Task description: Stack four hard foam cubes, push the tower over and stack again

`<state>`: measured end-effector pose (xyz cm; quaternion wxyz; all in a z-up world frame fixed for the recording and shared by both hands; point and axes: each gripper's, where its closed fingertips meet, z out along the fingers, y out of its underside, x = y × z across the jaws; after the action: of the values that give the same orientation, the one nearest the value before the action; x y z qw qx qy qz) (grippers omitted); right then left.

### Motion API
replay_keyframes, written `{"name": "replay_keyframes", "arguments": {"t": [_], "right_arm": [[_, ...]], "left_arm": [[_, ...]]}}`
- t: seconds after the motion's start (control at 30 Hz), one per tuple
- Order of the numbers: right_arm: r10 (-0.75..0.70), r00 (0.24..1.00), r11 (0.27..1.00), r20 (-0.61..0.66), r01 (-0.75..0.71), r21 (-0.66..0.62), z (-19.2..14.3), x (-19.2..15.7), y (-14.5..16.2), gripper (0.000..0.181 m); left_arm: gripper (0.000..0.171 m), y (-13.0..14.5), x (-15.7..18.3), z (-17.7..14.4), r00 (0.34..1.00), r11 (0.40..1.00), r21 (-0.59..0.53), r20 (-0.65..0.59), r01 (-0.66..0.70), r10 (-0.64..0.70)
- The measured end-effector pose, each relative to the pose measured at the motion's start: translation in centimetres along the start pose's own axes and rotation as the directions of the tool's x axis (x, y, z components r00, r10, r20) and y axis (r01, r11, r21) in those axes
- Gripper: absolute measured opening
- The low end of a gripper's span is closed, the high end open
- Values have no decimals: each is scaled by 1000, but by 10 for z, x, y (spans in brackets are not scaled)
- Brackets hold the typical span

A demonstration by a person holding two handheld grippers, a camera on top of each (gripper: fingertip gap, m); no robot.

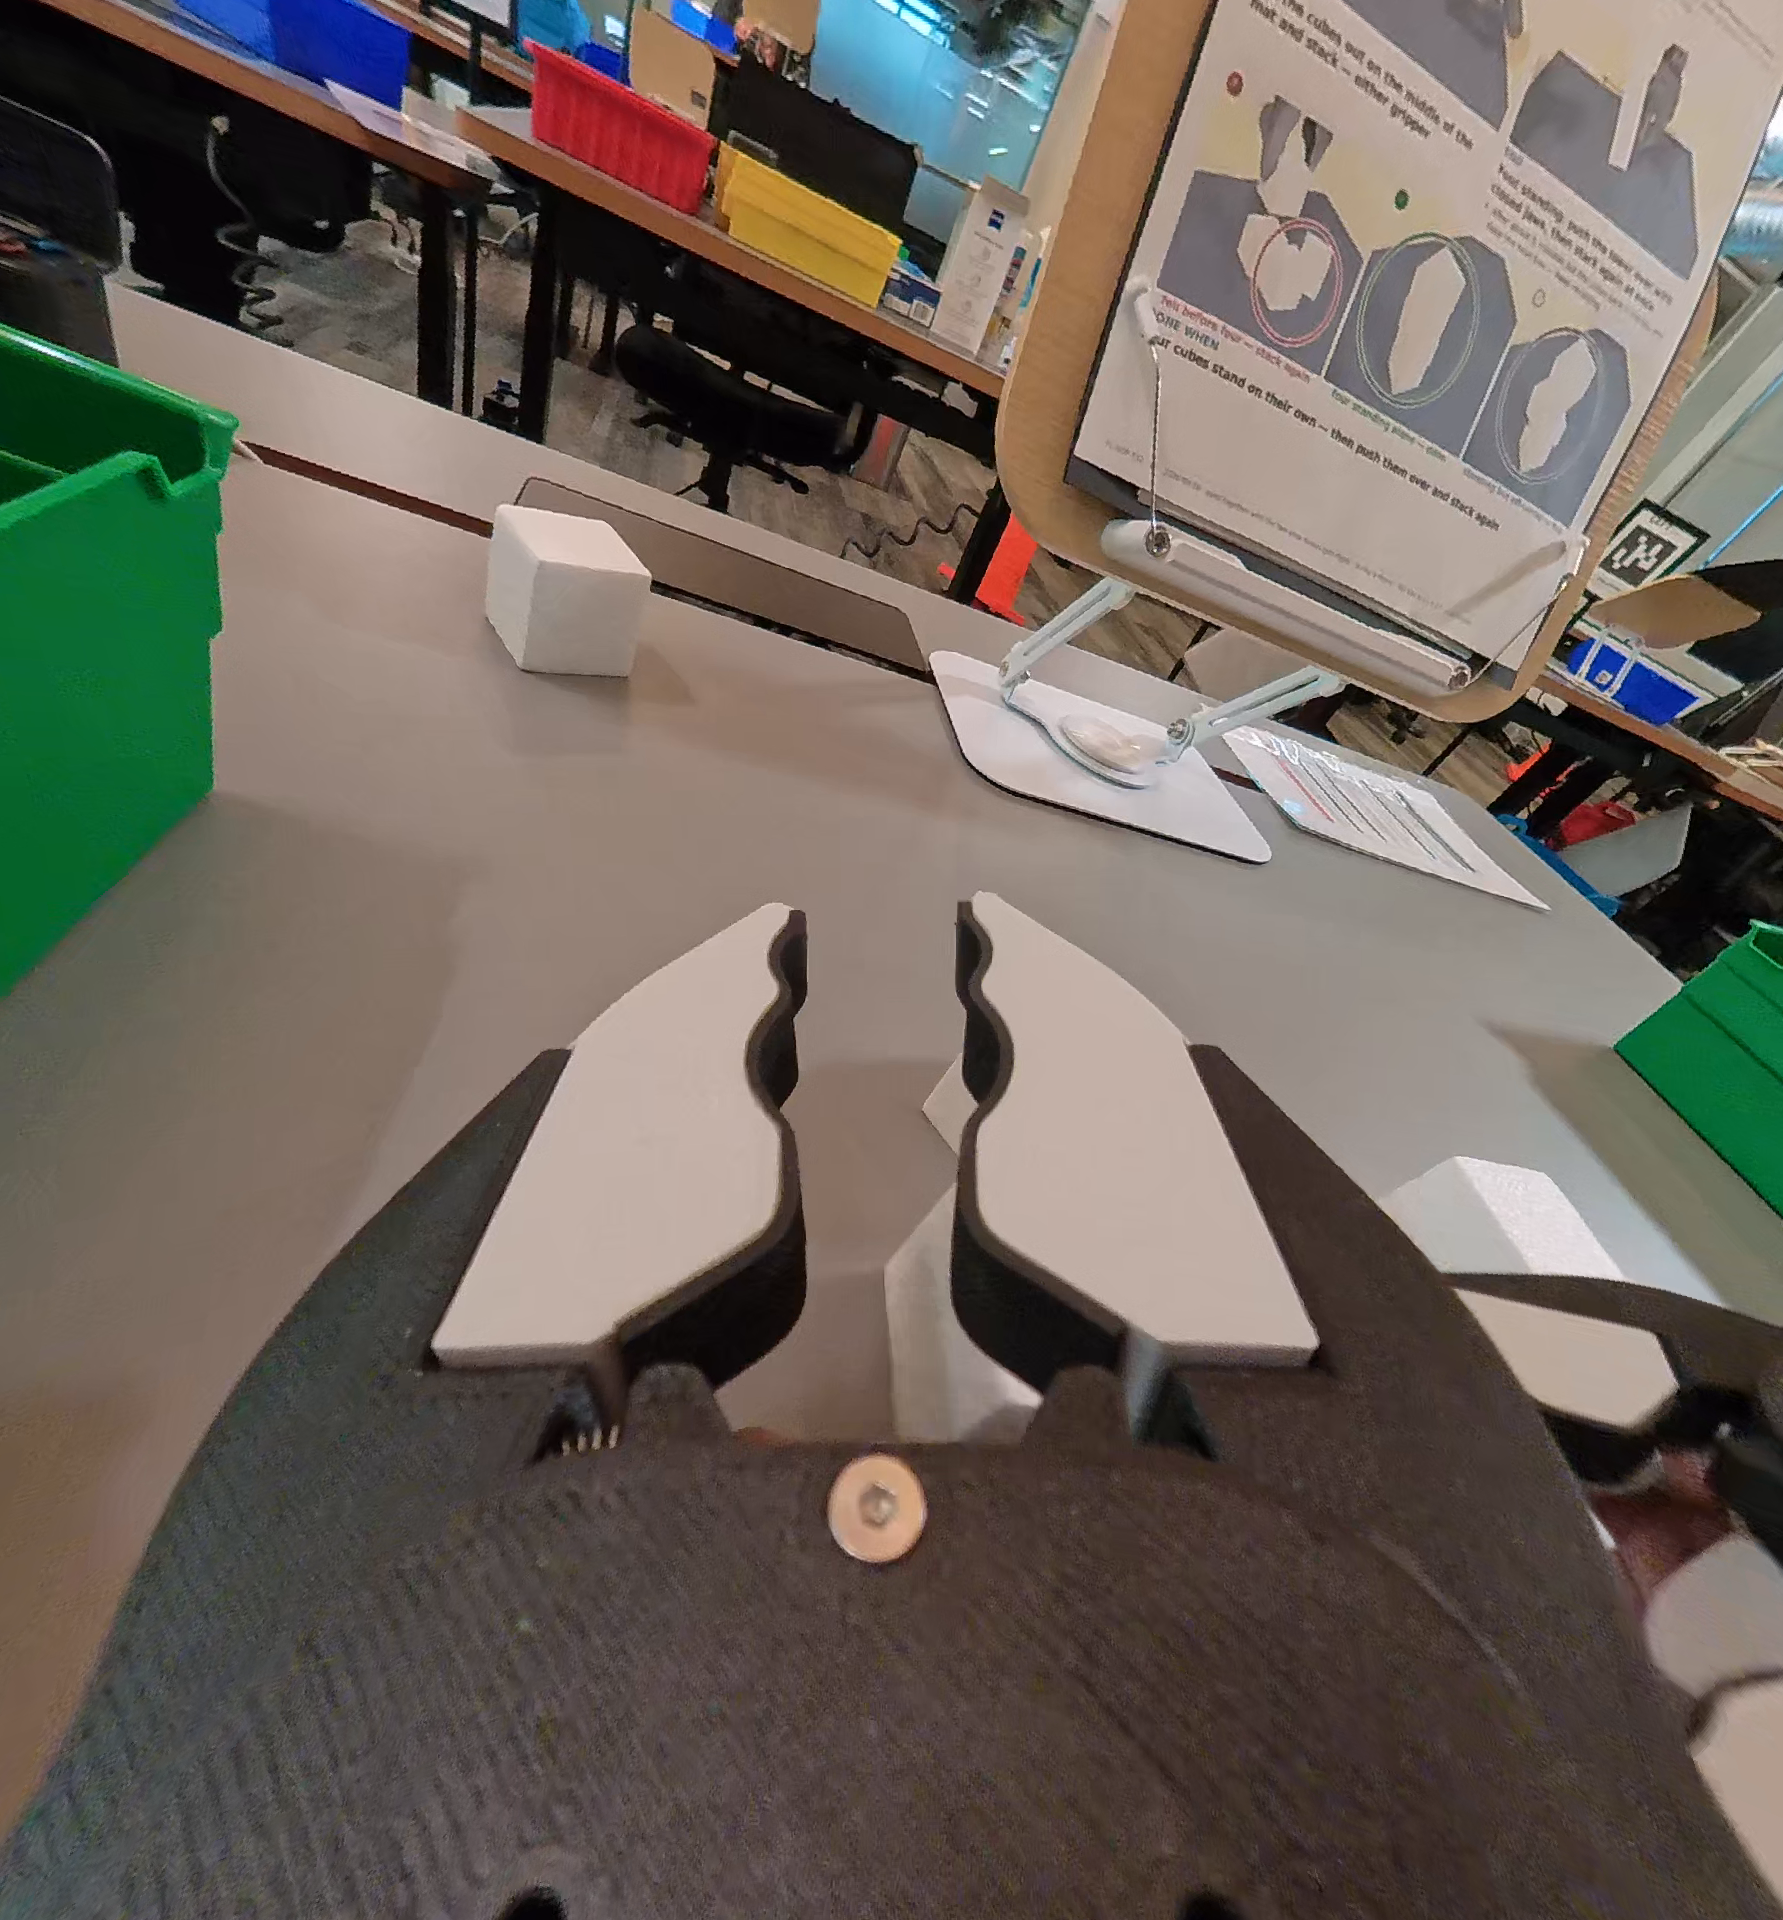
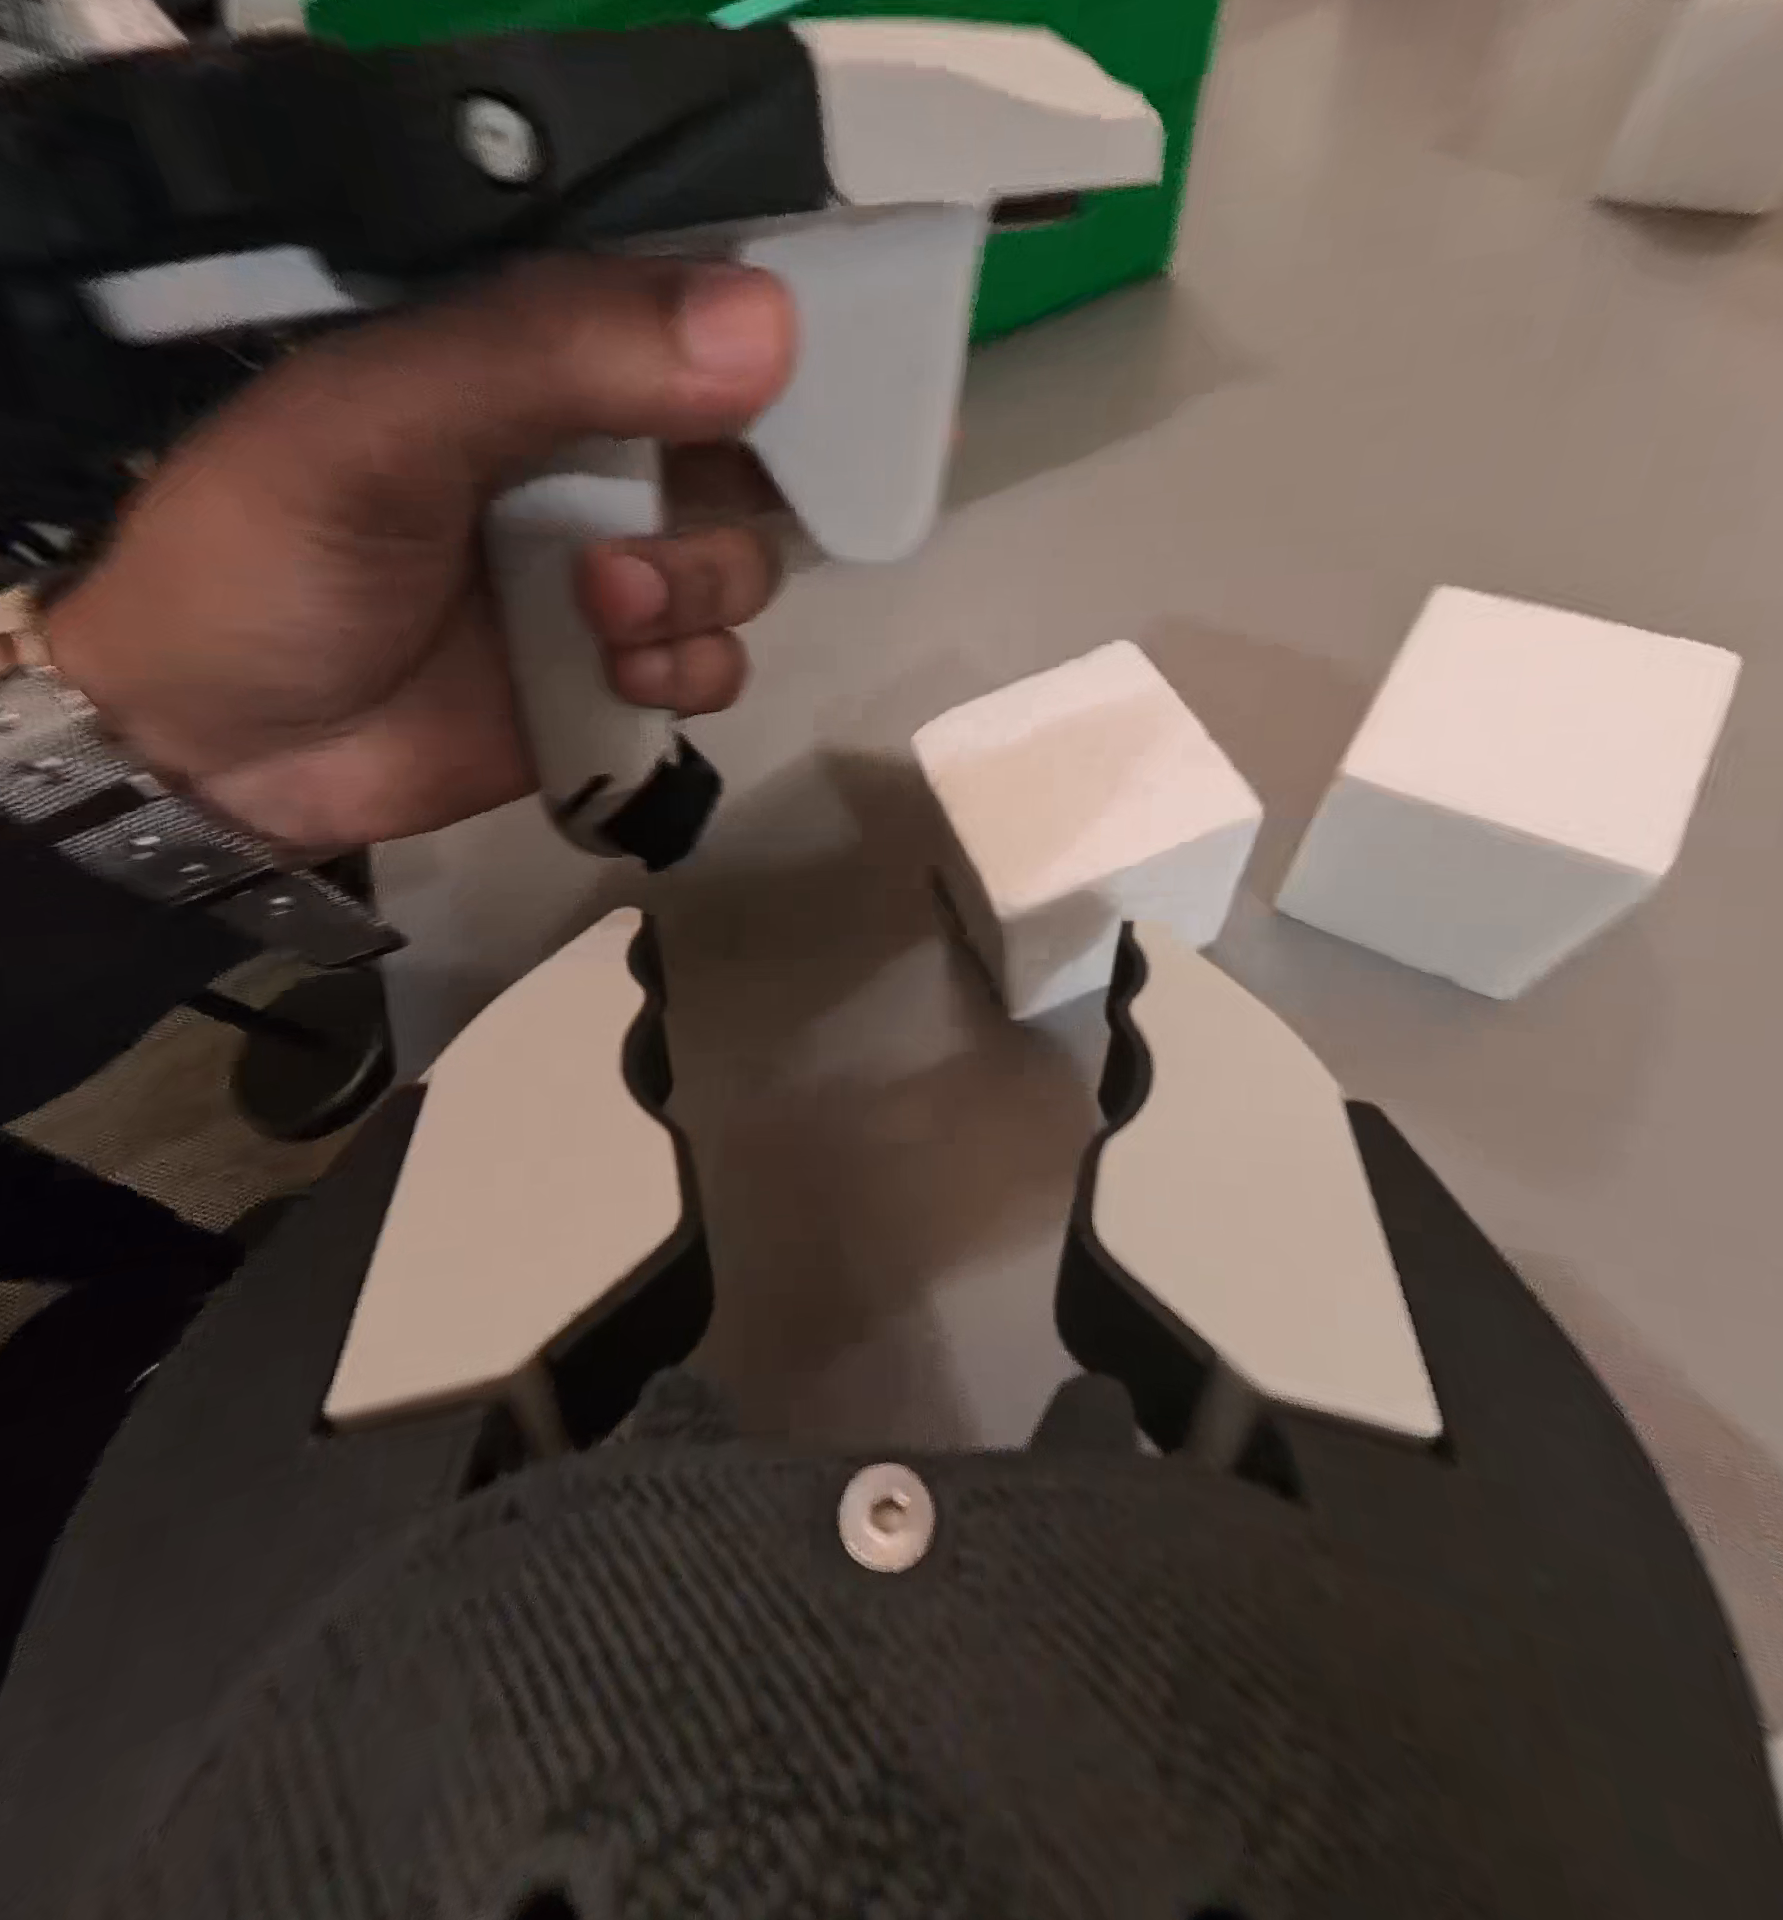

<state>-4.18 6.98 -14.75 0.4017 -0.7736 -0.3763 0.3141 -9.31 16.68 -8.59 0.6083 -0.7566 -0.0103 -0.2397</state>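
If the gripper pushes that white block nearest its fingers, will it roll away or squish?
The nearest white foam-looking cube probably won't roll: it has flat faces and sits flat on the grey table, so it would likely slide or tip. Its grainy surface suggests light foam, so it may scoot easily and dent slightly. The open right gripper isn't holding it.

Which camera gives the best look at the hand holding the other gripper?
The right wrist view: the hand fills its upper left, fingers wrapped around the left gripper's white handle. The left wrist view shows only a blurred sliver of a hand at its right edge.
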Motion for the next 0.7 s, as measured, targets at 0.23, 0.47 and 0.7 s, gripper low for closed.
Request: {"name": "replay_keyframes", "arguments": {"t": [0.23, 0.47, 0.7], "right_arm": [[-49, 994, 997, -98, 55, 55, -14, 19, -7, 81], [-65, 972, 997, -227, 71, 18, 9, 26, -11, 77], [-103, 964, 994, -244, 106, -2, 14, 28, -13, 53]], "left_arm": [[26, -1, -3, 1, 1000, 1000, -8, -8, 0, 0], [26, -2, -3, 1, 1000, 1000, -1, -3, -17, 17], [26, -2, -3, 1, 1000, 1000, -3, -7, -13, 13]]}}
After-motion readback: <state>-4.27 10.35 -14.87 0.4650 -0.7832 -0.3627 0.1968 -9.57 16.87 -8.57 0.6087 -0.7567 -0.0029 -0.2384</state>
